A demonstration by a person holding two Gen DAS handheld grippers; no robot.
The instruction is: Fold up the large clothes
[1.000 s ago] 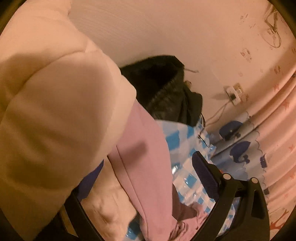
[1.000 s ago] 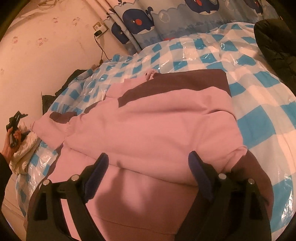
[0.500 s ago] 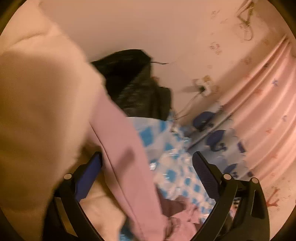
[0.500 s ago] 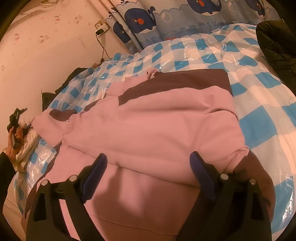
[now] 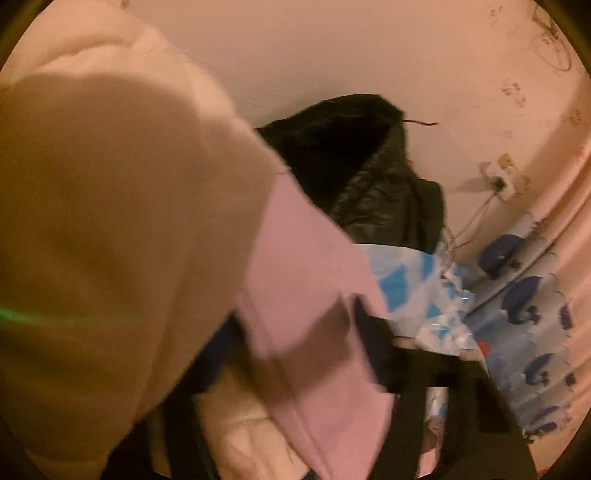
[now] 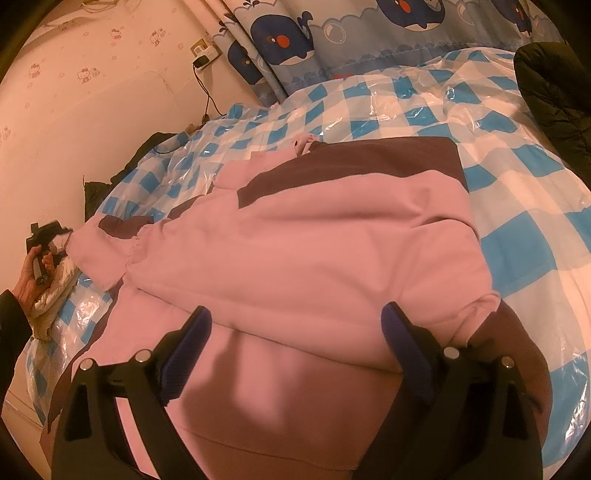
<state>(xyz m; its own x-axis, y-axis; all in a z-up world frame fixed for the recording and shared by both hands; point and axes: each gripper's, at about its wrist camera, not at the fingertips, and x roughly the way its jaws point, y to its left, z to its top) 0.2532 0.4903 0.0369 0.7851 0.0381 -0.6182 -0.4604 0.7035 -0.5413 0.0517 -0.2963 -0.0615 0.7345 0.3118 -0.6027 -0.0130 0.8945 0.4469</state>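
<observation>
A large pink and brown garment point(image 6: 314, 240) lies spread on the blue checked bed cover point(image 6: 517, 229). My right gripper point(image 6: 295, 332) hovers open over its near folded edge, with cloth below the fingers but none pinched. The garment's left sleeve point(image 6: 96, 251) reaches to the bed's edge. There a hand holds my left gripper point(image 6: 40, 236). In the blurred left wrist view the left gripper point(image 5: 295, 339) is closing, and its jaws meet both sides of the pink sleeve point(image 5: 306, 295) that runs up between them.
A bulky cream garment point(image 5: 110, 221) fills the left of the left wrist view and lies beside the sleeve. A black jacket point(image 5: 369, 177) sits by the wall, another dark one point(image 6: 554, 92) at far right. Whale curtains point(image 6: 369, 29) and a wall socket point(image 6: 203, 55) stand behind.
The left gripper's jaws have come in from wide apart onto the pink sleeve, and the gripper has dropped a little. The right gripper has stayed put, open.
</observation>
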